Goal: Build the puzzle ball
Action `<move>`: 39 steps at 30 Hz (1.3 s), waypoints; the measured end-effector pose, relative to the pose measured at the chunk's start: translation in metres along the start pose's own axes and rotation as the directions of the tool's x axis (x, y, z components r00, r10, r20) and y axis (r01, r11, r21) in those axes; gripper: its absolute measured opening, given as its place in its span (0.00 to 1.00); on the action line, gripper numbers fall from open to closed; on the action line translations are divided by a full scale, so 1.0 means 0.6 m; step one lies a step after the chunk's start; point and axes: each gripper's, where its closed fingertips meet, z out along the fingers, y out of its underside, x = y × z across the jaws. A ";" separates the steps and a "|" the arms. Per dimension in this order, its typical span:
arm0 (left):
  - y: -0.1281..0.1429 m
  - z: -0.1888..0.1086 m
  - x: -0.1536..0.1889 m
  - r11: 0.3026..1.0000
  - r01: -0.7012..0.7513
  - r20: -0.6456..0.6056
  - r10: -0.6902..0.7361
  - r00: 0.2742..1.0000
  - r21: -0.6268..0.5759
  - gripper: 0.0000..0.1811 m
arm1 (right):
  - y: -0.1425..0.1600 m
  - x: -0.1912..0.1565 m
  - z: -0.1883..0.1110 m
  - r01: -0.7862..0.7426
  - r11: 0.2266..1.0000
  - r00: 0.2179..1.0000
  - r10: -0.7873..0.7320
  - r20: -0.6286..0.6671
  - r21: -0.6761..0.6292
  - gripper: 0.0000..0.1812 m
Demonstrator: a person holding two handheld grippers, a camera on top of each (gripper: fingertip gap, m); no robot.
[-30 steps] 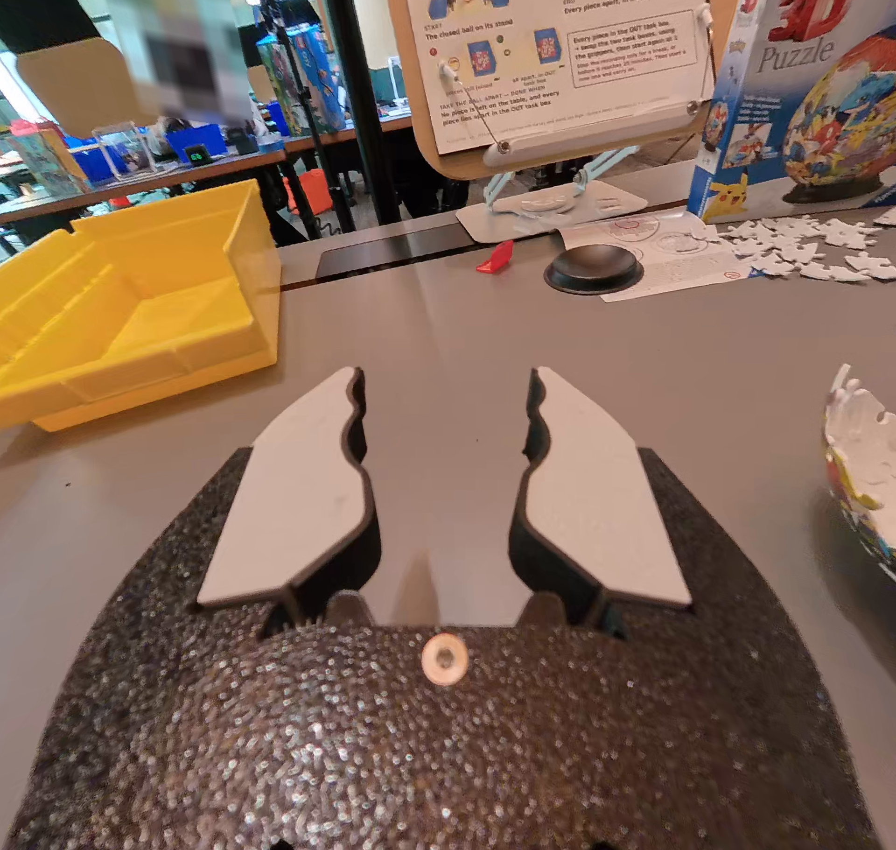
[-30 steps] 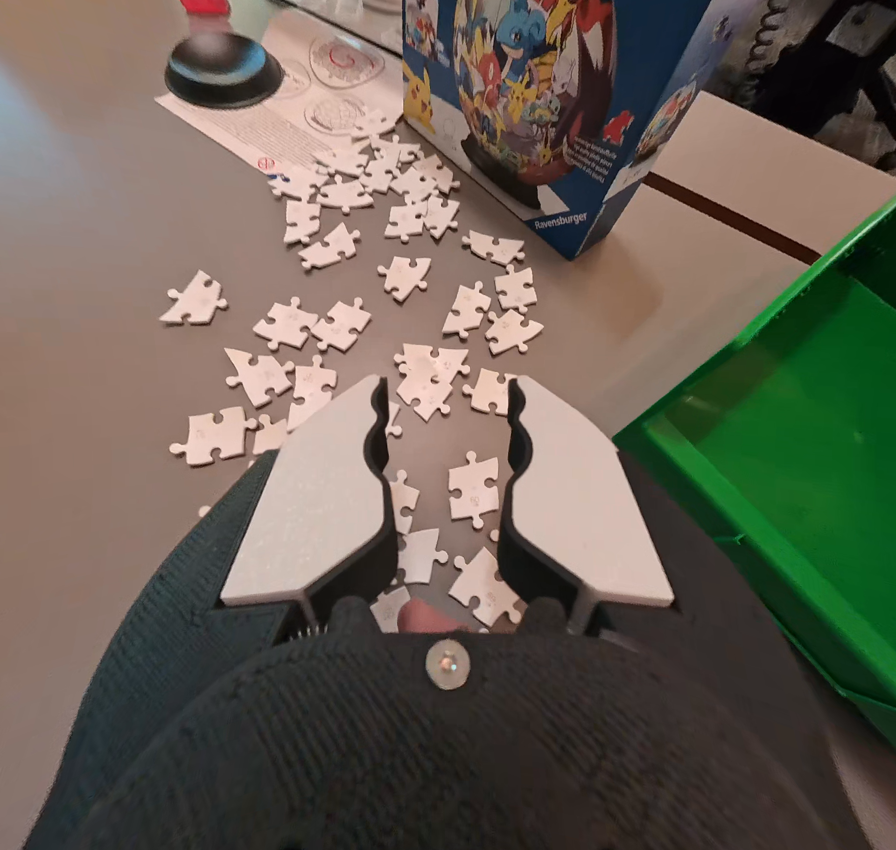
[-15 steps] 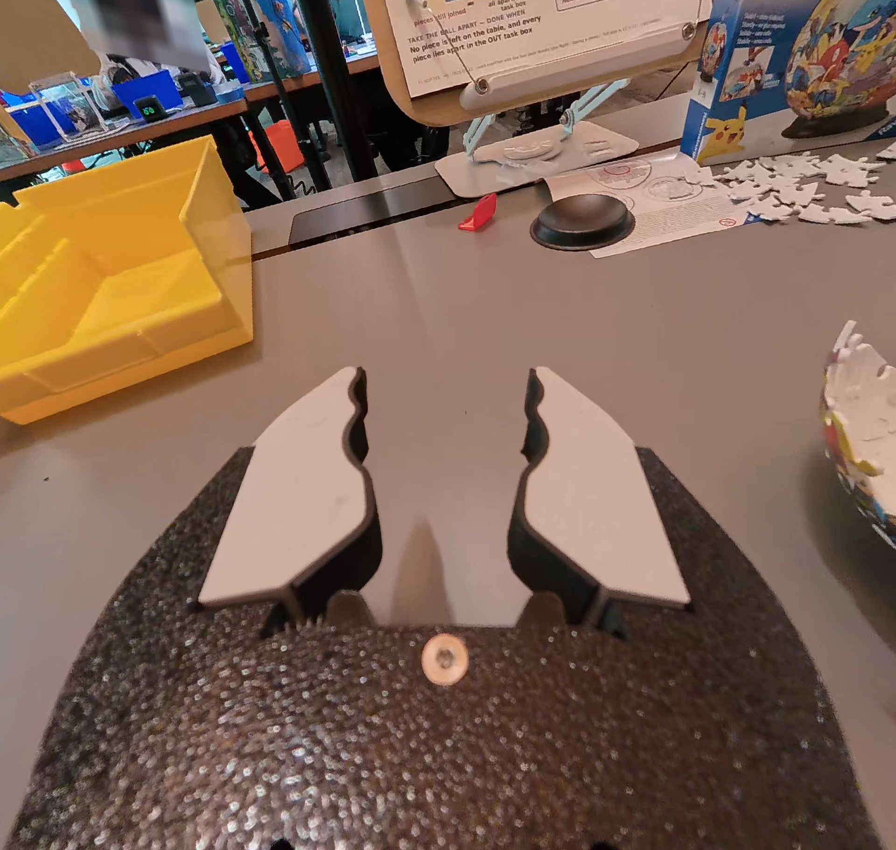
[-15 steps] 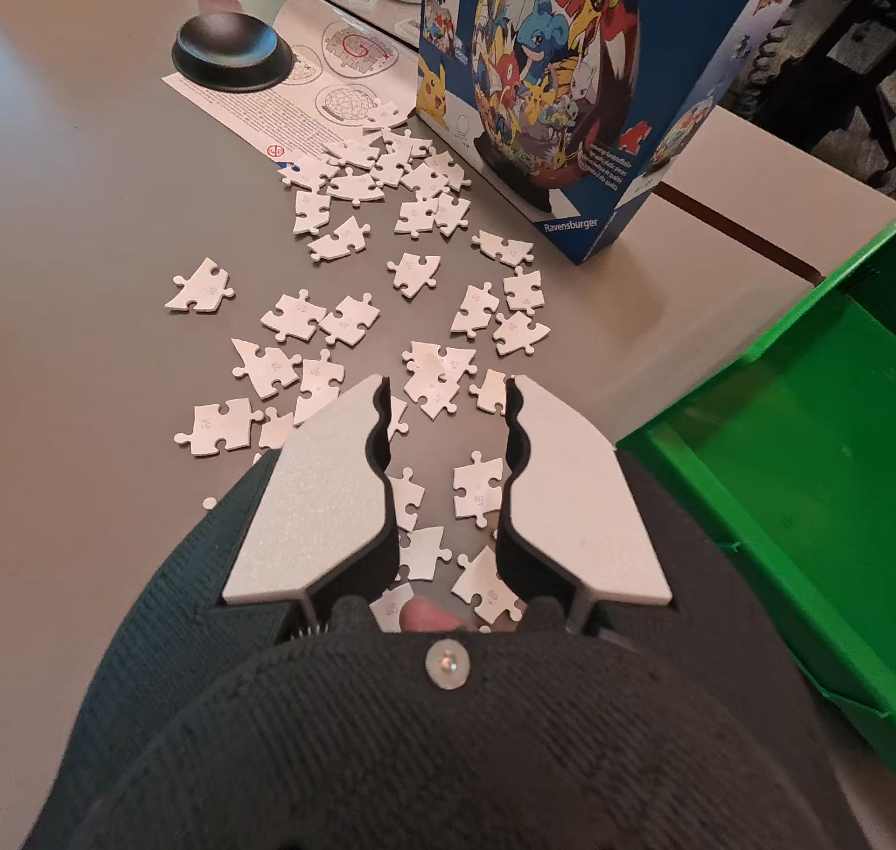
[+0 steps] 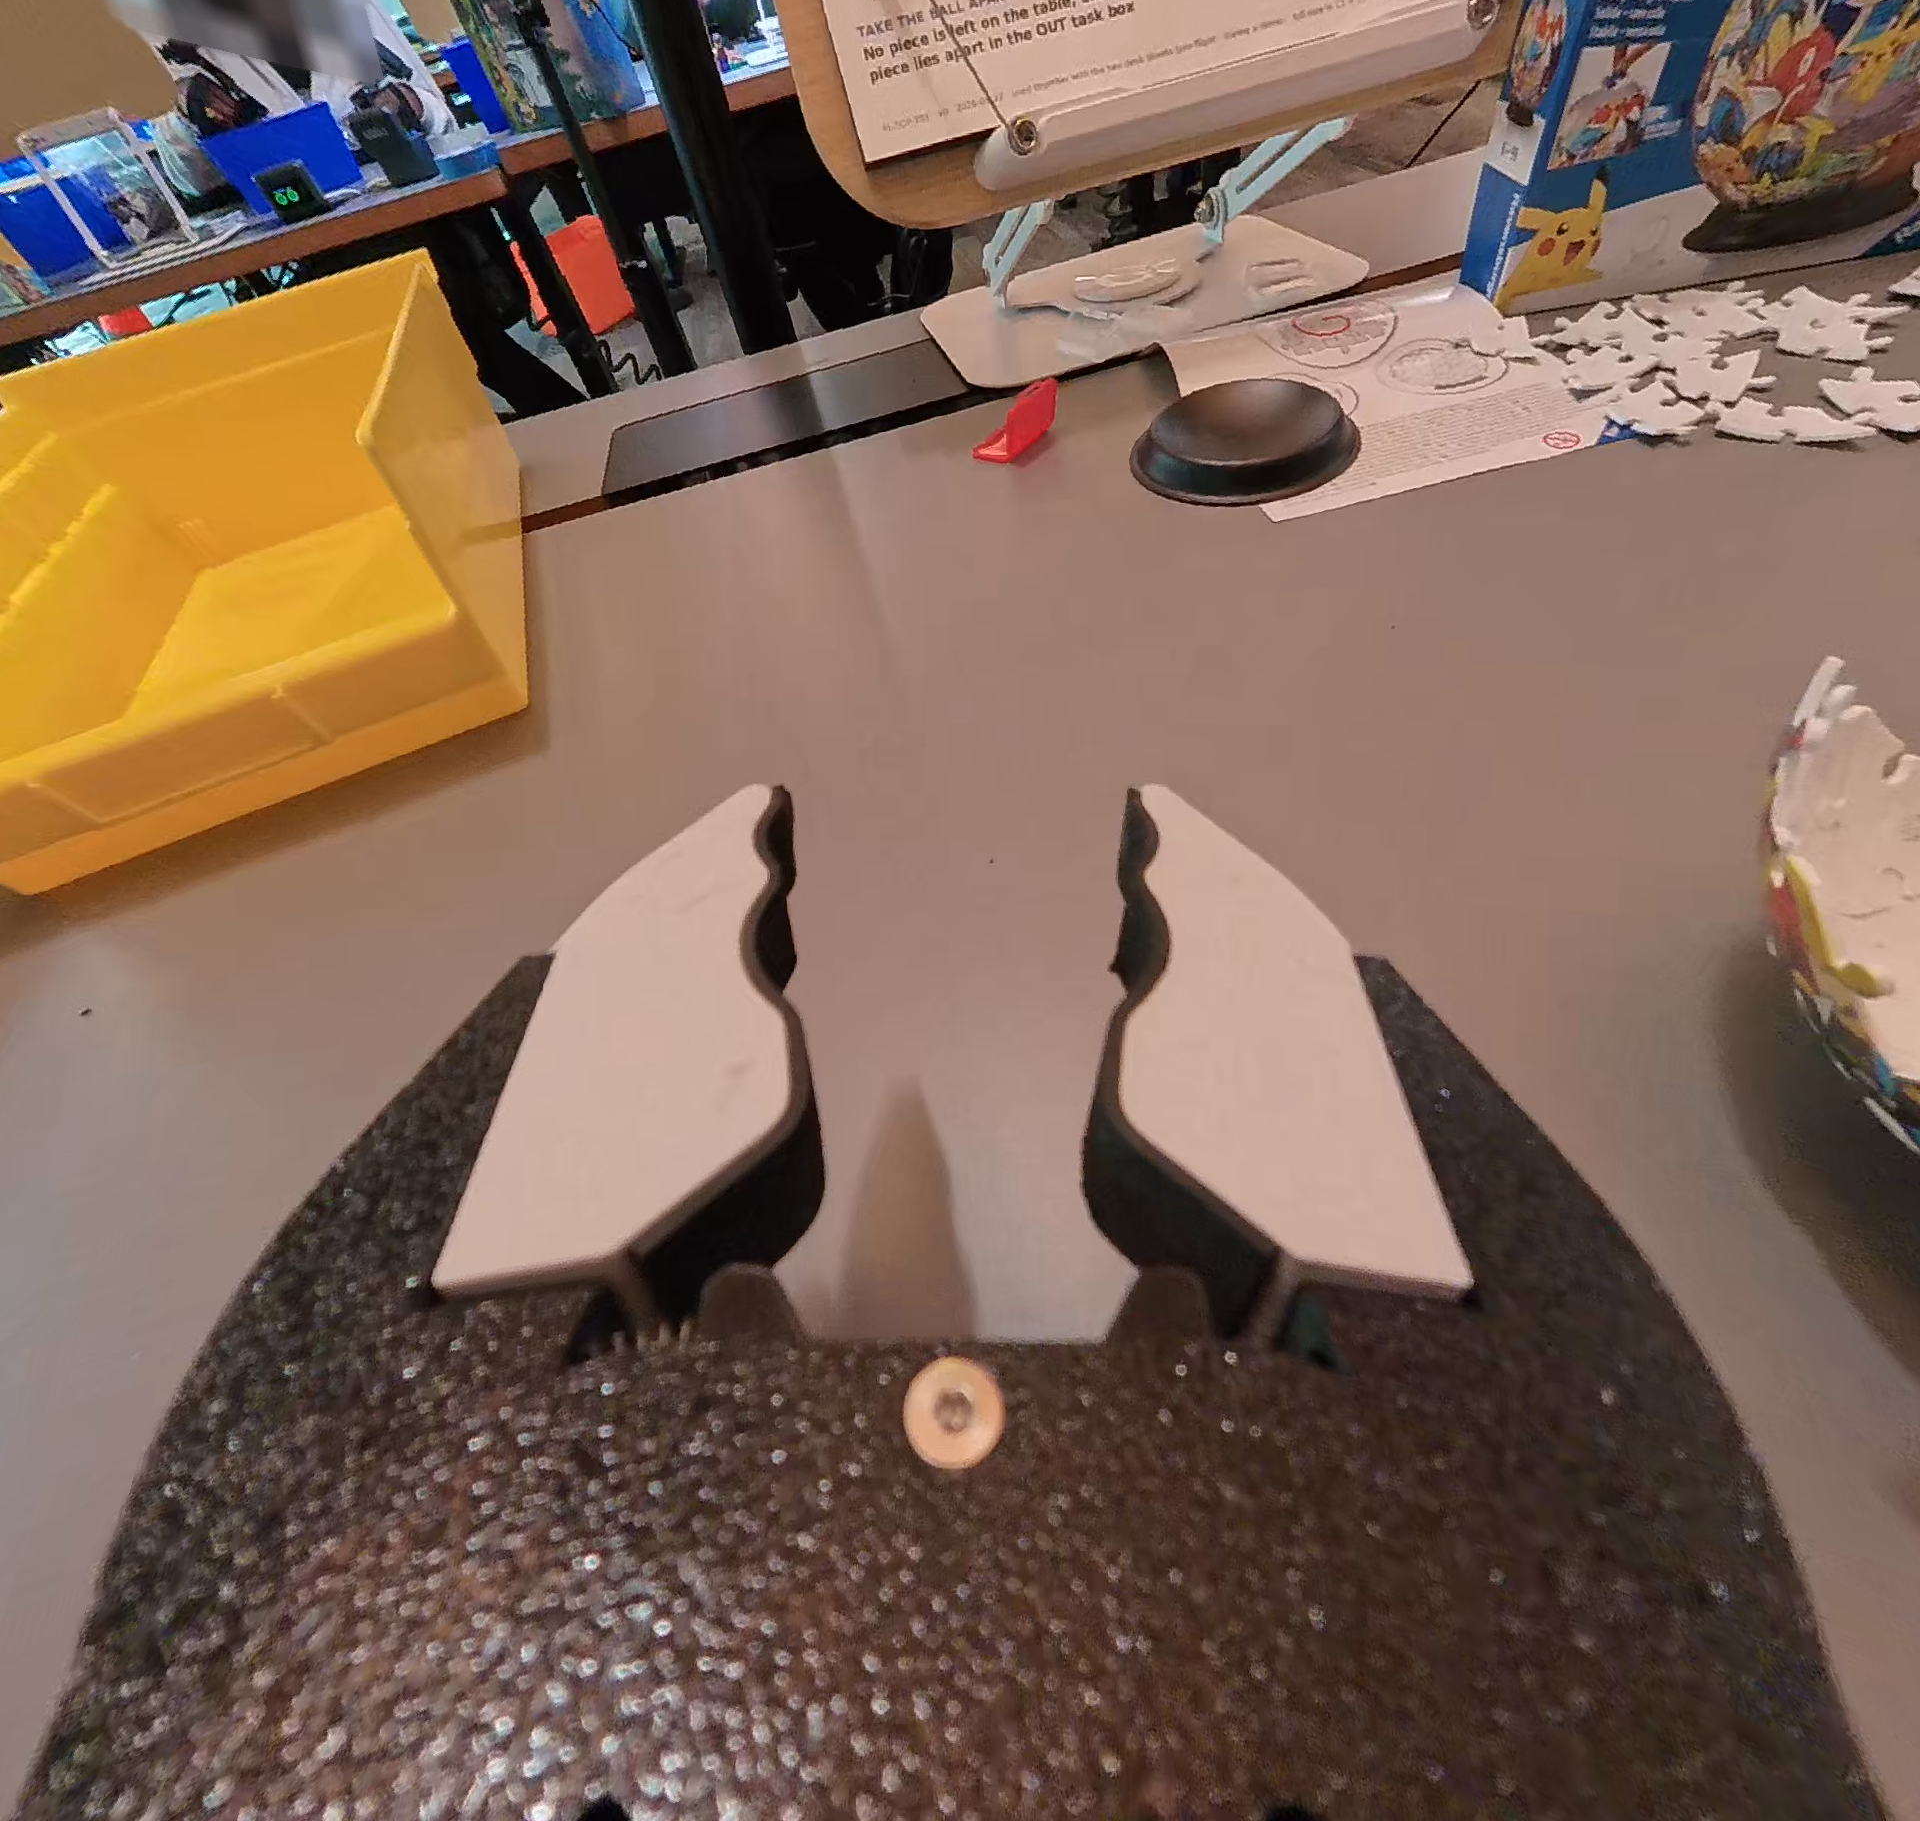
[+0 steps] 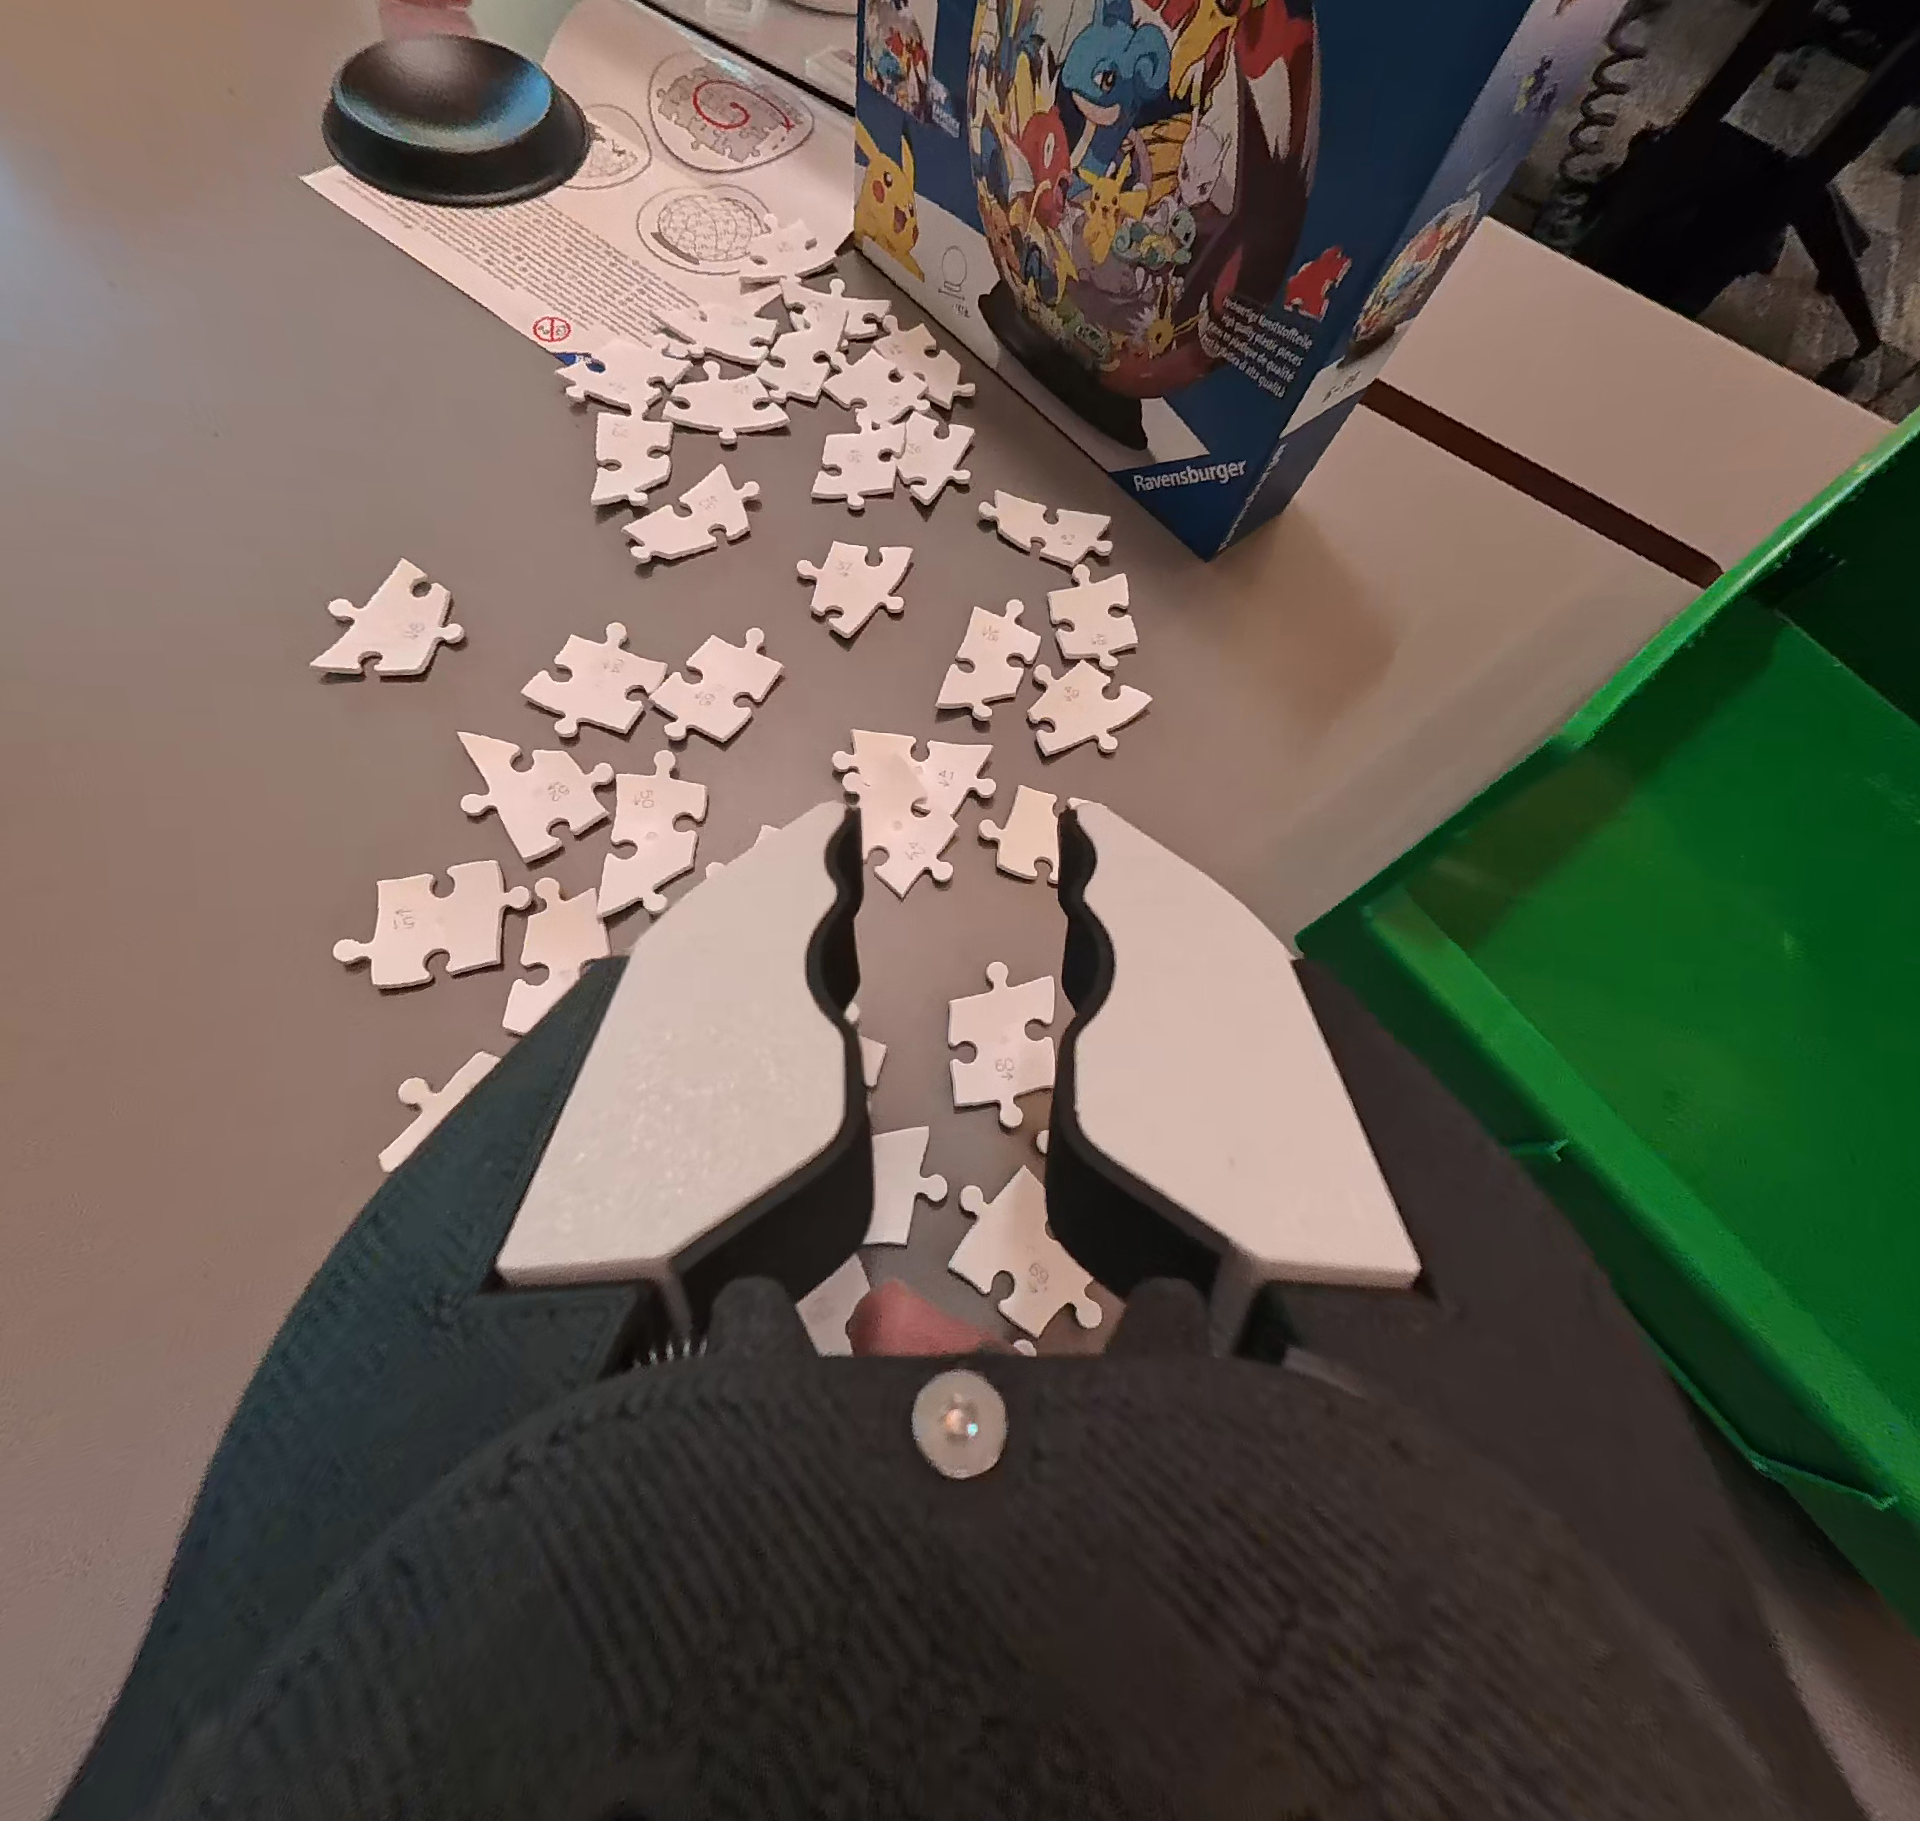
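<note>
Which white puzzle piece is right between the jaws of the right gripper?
The squarish piece lying flat between the open jaws of the right gripper, close to the right jaw. The other pieces lie scattered farther off or partly hidden.

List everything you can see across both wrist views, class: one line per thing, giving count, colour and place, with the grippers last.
Loose puzzle pieces: many, white side up, scattered on the table beside the box.
Part-built puzzle ball: one, white inside and multicoloured outside, right edge of the left wrist view.
Puzzle box: one, blue with colourful pictures, standing behind the pieces.
Ball stand: one, black, on the instruction sheet.
Instruction sheet: one, white, lying flat.
Yellow bin: one, far left.
Green bin: one, far right.
Red clip: one, left of the stand.
Clipboard: one, wooden, on a holder at the back.
Table: one, grey.
Left gripper: open, empty.
Right gripper: open, above the pieces.
</note>
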 end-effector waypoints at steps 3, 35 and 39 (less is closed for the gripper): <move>-0.001 -0.001 -0.001 1.000 0.002 0.005 -0.002 1.000 0.004 0.32 | 0.000 0.005 -0.002 -0.006 1.000 1.000 0.006 -0.010 0.007 0.17; 0.012 0.002 0.005 0.999 -0.004 -0.010 0.003 1.000 -0.052 0.30 | -0.066 -0.180 0.245 0.191 0.975 0.935 -0.144 0.324 -0.116 0.18; 0.014 0.003 0.008 0.998 -0.003 -0.024 0.001 1.000 -0.062 0.30 | -0.069 -0.183 0.269 0.204 0.965 0.931 -0.139 0.338 -0.165 0.18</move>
